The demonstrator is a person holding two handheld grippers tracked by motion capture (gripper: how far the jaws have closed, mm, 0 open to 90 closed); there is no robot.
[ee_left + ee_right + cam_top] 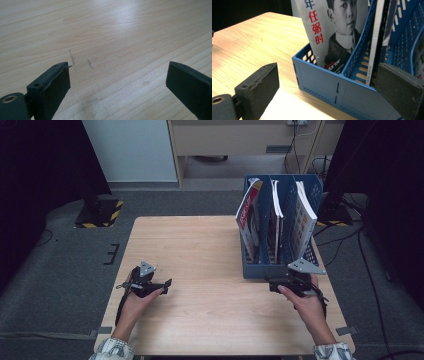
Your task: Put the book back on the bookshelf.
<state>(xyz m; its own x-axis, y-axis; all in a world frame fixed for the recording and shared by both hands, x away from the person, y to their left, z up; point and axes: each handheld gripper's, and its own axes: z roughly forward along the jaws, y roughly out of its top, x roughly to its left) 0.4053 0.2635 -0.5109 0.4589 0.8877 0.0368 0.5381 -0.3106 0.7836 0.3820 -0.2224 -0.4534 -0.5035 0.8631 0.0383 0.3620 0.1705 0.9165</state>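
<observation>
High view: blue plastic slotted file rack (280,265) standing on light wooden bench (200,250), right-rear area, holding three upright magazines. Right tongs (270,285) hovering just before rack's front wall, jaws gaping apart, clamping nothing. Grey-covered magazine with portrait and red characters (329,30) leaning in leftmost slot. Left tongs (167,285) resting low over bare bench at left, jaws spread wide, holding nothing.

Blue file rack (257,268) with upright magazines (248,220)
</observation>
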